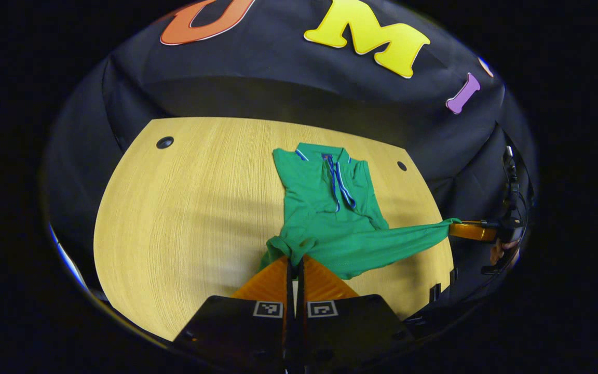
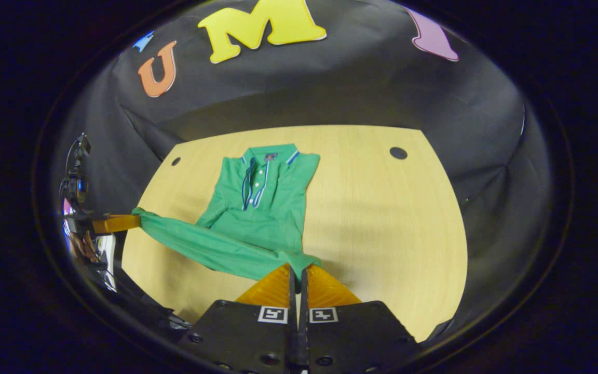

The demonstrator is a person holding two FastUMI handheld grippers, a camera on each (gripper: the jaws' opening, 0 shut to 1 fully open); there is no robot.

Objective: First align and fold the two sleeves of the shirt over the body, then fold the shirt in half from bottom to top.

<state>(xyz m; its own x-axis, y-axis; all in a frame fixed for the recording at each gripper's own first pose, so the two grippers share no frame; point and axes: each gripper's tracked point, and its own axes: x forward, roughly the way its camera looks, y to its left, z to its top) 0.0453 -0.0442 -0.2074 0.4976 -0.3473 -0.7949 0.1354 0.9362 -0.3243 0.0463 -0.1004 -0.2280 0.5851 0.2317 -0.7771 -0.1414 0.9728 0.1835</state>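
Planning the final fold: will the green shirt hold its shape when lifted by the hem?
Probably not: the shirt looks floppy, its hem sagging between left gripper and right gripper. It seems light, hanging from small pinches. Its folded sleeves may slip on the table.

Wooden table; two dark grommets

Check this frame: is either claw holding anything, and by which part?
Both hold the green shirt by its bottom hem: the left claw pinches one corner, the right claw the other, hem stretched between them above the table.
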